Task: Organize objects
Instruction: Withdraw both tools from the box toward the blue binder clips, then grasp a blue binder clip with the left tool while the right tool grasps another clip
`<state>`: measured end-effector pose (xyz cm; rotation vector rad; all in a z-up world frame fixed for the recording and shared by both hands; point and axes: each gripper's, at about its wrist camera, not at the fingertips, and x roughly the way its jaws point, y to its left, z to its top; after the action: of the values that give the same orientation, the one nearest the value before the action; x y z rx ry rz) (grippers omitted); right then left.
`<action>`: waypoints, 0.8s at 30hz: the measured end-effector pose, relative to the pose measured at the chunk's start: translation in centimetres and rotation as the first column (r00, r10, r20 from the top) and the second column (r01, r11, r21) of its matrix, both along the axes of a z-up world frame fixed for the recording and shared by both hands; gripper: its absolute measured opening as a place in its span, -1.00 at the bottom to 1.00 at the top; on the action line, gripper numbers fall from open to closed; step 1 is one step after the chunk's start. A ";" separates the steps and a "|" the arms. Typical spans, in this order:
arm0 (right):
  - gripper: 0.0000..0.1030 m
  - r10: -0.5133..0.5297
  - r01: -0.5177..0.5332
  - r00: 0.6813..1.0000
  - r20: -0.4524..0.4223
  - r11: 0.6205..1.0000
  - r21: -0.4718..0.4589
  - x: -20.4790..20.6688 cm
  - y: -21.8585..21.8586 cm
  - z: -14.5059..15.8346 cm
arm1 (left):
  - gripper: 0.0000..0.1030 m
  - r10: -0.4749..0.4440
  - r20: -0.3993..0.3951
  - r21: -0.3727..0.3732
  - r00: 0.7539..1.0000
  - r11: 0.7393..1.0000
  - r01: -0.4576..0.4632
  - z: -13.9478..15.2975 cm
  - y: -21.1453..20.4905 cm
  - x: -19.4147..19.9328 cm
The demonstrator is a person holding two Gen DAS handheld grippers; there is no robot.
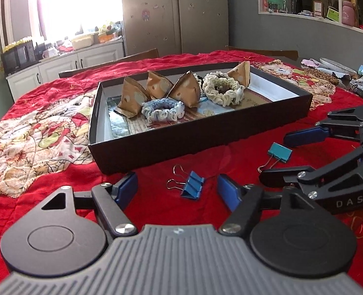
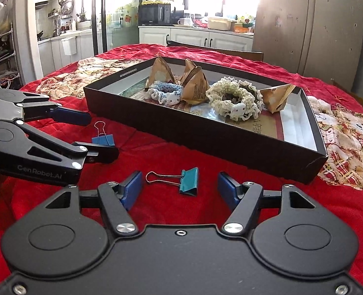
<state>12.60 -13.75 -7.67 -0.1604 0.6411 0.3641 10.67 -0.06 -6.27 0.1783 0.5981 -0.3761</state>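
Left wrist view: blue fingertips [image 1: 128, 189] of the left gripper [image 1: 177, 190] stand apart, unclenched, bracketing the blue binder clip [image 1: 190, 185] at lower centre, apparently lined up for a pickup.

Right wrist view: right gripper [image 2: 180, 188], likewise released, frames the teal binder clip [image 2: 189, 181] below the black tray [image 2: 206, 135].

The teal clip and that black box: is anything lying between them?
No. In the right wrist view, only bare red cloth separates the teal binder clip from the black box.
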 end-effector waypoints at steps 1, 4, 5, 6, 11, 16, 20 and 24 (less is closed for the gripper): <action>0.28 0.000 0.000 1.000 -0.001 1.000 0.000 0.0 0.0 0.0 | 0.48 0.000 -0.006 -0.006 1.000 1.000 0.000 0.0 0.0 0.1; 0.25 -0.001 0.001 1.000 -0.005 1.000 0.001 0.1 0.0 0.0 | 0.39 -0.001 -0.022 -0.021 1.000 1.000 0.001 -0.1 0.1 0.3; 0.24 -0.001 0.001 1.000 -0.006 1.000 0.002 0.1 0.0 -0.1 | 0.35 -0.003 -0.024 -0.023 1.000 1.000 0.002 -0.1 0.1 0.4; 0.23 0.000 0.000 1.000 -0.008 1.000 0.004 0.0 0.0 0.0 | 0.32 -0.005 -0.025 -0.024 1.000 1.000 0.004 -0.2 0.0 0.4; 0.09 0.010 -0.010 1.000 -0.011 1.000 0.012 0.1 0.0 0.0 | 0.09 -0.013 -0.022 -0.024 1.000 1.000 0.012 -0.1 -0.1 0.3; -0.03 0.022 -0.021 1.000 -0.010 1.000 0.015 -0.1 0.1 0.0 | -0.07 -0.029 -0.019 -0.023 0.999 0.999 0.029 -0.1 -0.3 0.1; -0.09 0.028 -0.028 1.000 -0.010 0.999 0.017 -0.1 0.2 0.0 | -0.15 -0.037 -0.018 -0.022 0.999 0.999 0.036 -0.1 -0.4 0.0; -0.10 0.028 -0.028 1.000 -0.009 0.999 0.017 -0.2 0.3 0.0 | -0.24 -0.042 -0.019 -0.026 0.999 0.999 0.042 -0.1 -0.5 -0.1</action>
<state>12.41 -13.43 -7.67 -0.1519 0.6456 0.3974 10.58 -0.58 -6.34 0.1635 0.6092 -0.4263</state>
